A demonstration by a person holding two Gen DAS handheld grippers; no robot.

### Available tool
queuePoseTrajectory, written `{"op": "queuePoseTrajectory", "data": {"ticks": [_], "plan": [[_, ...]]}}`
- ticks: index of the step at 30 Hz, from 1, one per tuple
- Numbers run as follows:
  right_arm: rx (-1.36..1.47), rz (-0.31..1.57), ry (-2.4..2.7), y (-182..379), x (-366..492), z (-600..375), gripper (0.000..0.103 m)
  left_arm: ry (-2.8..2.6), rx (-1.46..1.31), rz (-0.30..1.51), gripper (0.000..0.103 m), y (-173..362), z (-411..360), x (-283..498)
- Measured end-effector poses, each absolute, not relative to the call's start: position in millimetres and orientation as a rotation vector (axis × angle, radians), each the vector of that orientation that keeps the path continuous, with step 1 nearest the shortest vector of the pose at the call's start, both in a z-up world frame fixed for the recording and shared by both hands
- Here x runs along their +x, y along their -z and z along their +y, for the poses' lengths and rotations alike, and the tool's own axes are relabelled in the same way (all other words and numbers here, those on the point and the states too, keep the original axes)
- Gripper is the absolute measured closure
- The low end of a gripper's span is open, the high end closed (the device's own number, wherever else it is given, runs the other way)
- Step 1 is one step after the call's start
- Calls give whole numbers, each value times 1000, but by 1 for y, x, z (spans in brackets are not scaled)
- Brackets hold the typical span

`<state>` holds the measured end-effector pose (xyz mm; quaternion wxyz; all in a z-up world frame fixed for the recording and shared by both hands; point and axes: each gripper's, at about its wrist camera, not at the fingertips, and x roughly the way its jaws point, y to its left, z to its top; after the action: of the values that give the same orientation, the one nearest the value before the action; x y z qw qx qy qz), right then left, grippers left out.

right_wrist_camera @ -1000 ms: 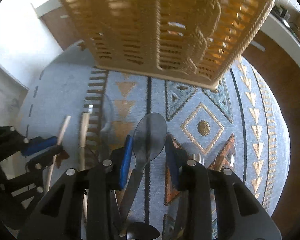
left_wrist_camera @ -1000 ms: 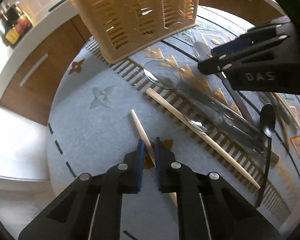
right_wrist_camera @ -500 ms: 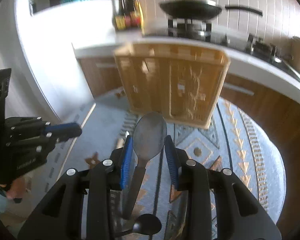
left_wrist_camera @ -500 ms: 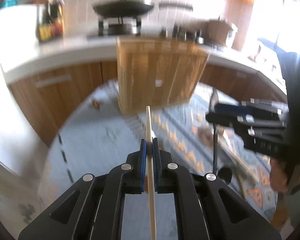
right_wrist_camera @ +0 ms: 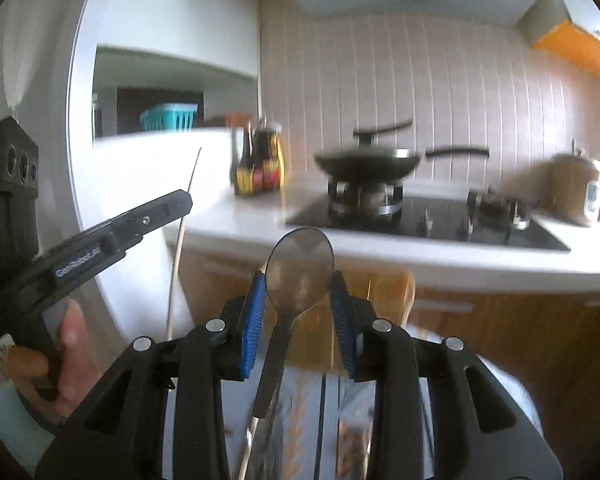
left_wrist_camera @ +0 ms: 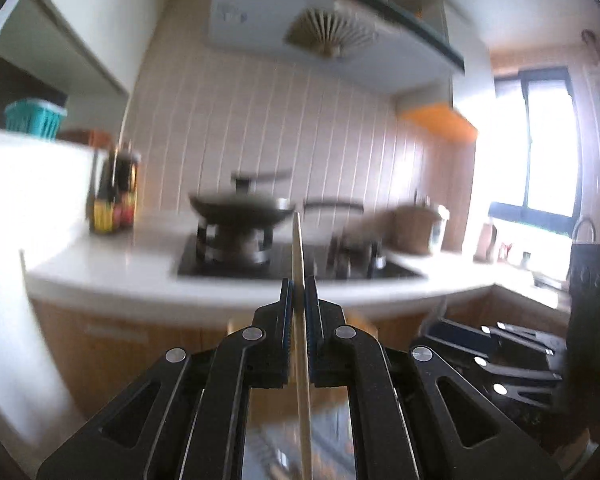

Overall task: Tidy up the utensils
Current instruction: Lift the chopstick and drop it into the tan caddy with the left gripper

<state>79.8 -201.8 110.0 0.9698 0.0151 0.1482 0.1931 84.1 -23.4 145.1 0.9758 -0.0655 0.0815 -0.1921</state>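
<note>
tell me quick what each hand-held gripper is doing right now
Left hand-held gripper: closed on a wooden chopstick.
Right hand-held gripper: closed on a dark spoon.

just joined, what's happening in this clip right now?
A person is holding a gripper in each hand in a kitchen, sorting utensils. The left gripper is shut on a thin wooden chopstick, which sticks up between its pads. The right gripper is clamped on the bowl of a dark spoon, handle hanging down. Both are raised, facing the stove and counter; the utensil holder isn't clearly visible.
</note>
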Motion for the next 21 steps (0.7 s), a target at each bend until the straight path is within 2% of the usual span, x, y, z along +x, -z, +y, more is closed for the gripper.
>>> {"op": "queuePoseTrajectory", "data": {"ticks": [5,8,17,21], "plan": [[63,185,-302,-148,110,-210,73,361,-175,22,99,-177,-30,127],[72,151,-227,-154,140,-214,73,303,-193,-42,99,-173,-32,156],[61,221,-142,-109,205,-212,73,203,-212,0,99,-104,-36,240],[33,268,-138,-87,222,-206,73,163,-170,8,99,-83,-41,248]]}}
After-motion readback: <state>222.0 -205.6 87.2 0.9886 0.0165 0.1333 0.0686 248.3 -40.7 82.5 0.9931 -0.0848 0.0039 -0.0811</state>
